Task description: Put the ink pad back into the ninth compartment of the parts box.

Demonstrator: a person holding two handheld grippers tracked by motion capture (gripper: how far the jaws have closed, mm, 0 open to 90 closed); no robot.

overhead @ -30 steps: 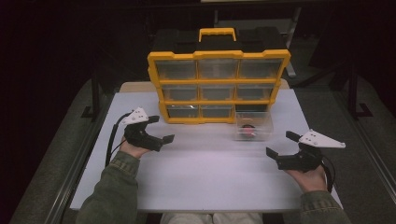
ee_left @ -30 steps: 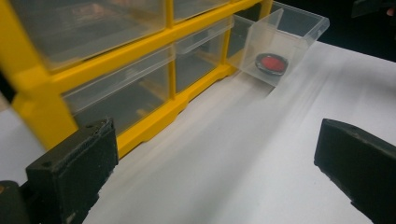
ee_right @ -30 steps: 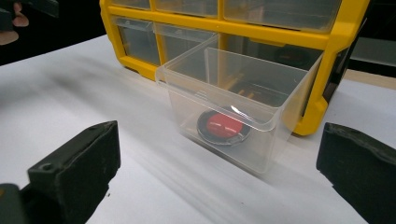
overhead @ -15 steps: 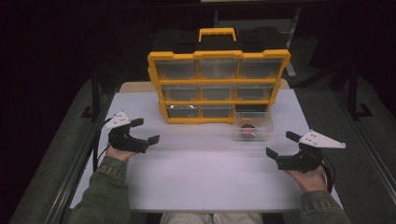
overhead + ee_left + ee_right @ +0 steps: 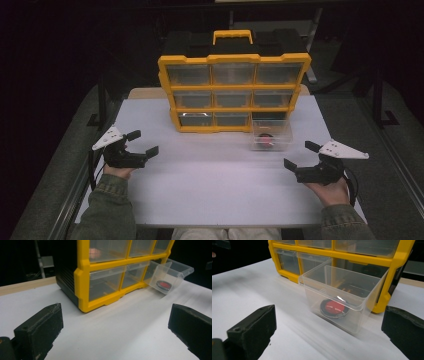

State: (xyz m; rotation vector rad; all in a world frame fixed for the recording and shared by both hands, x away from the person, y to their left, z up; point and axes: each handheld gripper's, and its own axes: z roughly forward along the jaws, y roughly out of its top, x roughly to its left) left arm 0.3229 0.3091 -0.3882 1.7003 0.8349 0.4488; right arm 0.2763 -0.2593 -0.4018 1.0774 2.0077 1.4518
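1. While the clear drawer (image 5: 342,300) sat pulled out before the yellow organizer (image 5: 233,90), holding a red disc (image 5: 334,307), your right gripper (image 5: 302,162) faced it, jaws spread
2. Your left gripper (image 5: 142,142) waited well apart on the table (image 5: 215,185), jaws spread, empty

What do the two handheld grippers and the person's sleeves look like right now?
The left gripper and the right gripper each have a black body, two blocky black jaws and a pale grey three-cornered plate on top. A black cable trails from each. Both forearms wear olive-green sleeves with ribbed cuffs.
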